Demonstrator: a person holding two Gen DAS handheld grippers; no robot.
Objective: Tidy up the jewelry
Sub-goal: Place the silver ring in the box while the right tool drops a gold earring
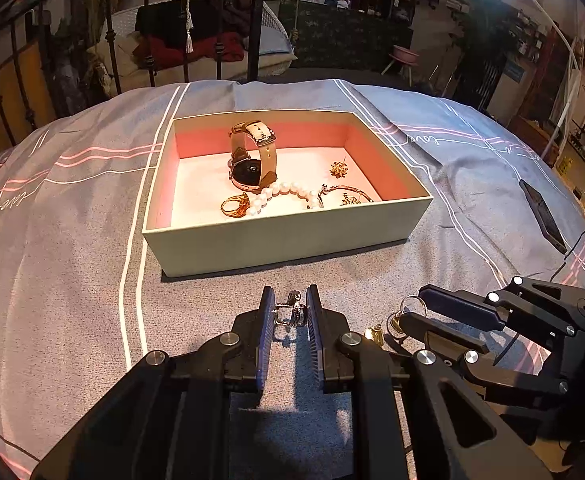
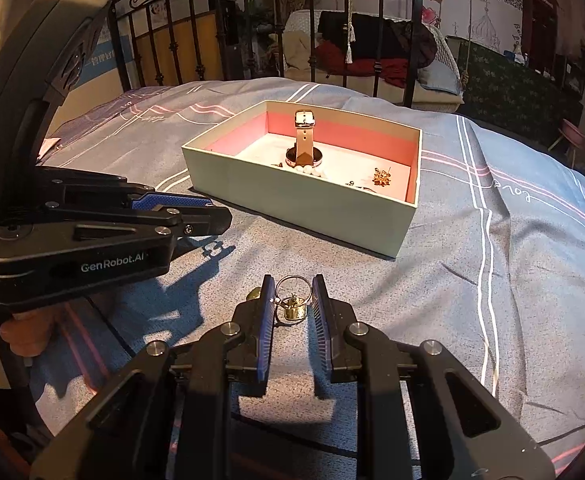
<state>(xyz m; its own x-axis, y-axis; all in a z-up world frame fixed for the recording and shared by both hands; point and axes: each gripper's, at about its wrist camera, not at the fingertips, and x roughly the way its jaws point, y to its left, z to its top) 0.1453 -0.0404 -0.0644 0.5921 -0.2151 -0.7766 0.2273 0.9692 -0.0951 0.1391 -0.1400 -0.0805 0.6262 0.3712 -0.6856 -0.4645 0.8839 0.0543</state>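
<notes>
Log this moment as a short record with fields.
surface: bedspread
box: open, holds watch, pearls, gold ring, brooch
left gripper: fingers around a silver ring, off the box
right gripper: fingers around a gold charm on a ring
phone: on the bedspread, right of box

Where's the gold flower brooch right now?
The gold flower brooch lies inside the open box, on its floor toward the right wall, right of the watch and behind the pearl strand.

Watch [image 1: 252,160] and pearls [image 1: 280,194] in box [image 1: 284,240]
</notes>
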